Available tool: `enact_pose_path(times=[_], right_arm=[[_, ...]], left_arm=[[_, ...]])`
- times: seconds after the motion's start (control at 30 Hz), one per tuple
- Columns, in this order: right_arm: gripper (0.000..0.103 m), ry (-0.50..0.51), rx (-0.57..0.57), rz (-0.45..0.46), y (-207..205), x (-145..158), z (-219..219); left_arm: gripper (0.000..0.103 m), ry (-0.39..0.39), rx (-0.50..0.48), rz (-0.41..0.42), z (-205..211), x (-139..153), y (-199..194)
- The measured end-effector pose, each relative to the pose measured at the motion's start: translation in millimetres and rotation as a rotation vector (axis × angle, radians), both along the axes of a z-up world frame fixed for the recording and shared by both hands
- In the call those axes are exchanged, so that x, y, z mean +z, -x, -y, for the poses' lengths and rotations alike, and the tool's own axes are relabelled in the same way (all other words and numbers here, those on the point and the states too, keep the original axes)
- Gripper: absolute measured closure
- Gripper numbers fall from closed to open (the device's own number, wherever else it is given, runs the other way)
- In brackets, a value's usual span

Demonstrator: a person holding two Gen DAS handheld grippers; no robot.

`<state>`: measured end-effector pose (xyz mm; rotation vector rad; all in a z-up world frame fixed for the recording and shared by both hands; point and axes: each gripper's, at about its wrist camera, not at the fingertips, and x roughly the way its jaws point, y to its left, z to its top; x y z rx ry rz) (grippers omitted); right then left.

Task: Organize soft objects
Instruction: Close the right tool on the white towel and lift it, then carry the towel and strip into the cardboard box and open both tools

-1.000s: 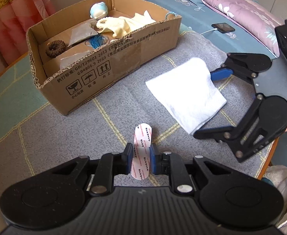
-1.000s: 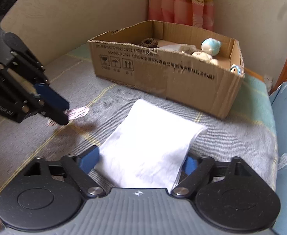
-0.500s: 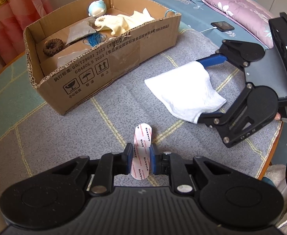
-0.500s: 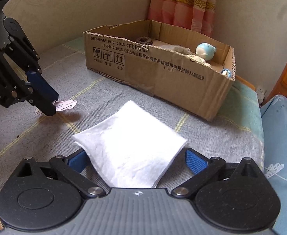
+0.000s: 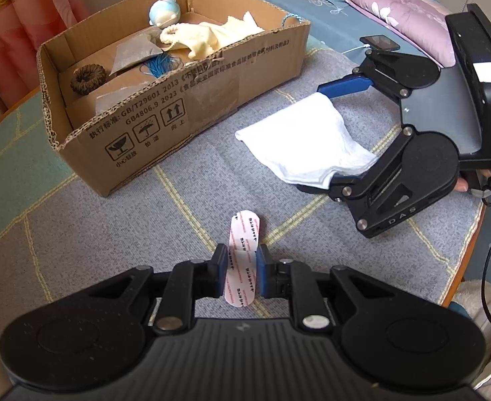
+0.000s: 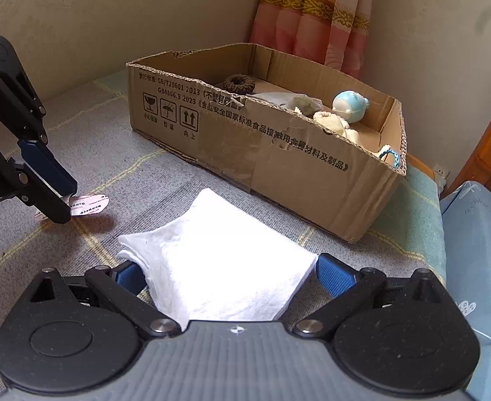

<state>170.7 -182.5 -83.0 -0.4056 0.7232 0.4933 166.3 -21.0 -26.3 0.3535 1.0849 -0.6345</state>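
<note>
Left tool (image 5: 240, 269) pinches the plaster strip (image 5: 243, 257); your wide-apart right tool (image 6: 227, 275) straddles the white cloth (image 6: 225, 264), which may slip free.

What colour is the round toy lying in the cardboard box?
Pale blue and white round toy, clearest in the right wrist view.

The cardboard box (image 5: 165, 107) is open on top; bare grey blanket (image 5: 185, 200) lies before its front wall.
</note>
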Motion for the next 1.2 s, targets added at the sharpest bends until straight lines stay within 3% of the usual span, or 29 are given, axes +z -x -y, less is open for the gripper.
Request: enact_pose_path(times=[0.17,0.3,0.4,0.57,0.73,1.2], right_arm=[[0.0,0.0,0.045,0.005,-2.3,-1.0,-1.2],[0.0,-0.09,0.035,-0.098,-24.4,-4.0,8.4],[0.001,-0.095,0.036,-0.091,-26.4,-4.0,8.9],[0.031,-0.099,0.036,-0.073,-17.7,1.7,8.0],[0.054,-0.076,0.044,-0.051,-6.8,5.1,2.1],[0.061,-0.12,0.059,0.019,14.4,40.1,7.7]], left_arm=[[0.086,-0.001,0.002,-0.003,-0.2,-1.6,-1.2],[0.086,-0.002,0.002,-0.004,-0.1,-2.0,-0.8],[0.086,-0.002,0.003,-0.004,-0.3,-1.8,-0.7],[0.086,-0.005,0.002,-0.005,-0.3,-1.5,-0.8],[0.086,-0.001,0.001,0.003,-1.0,2.4,0.1],[0.086,0.015,-0.02,0.08,1.7,42.2,-1.1]])
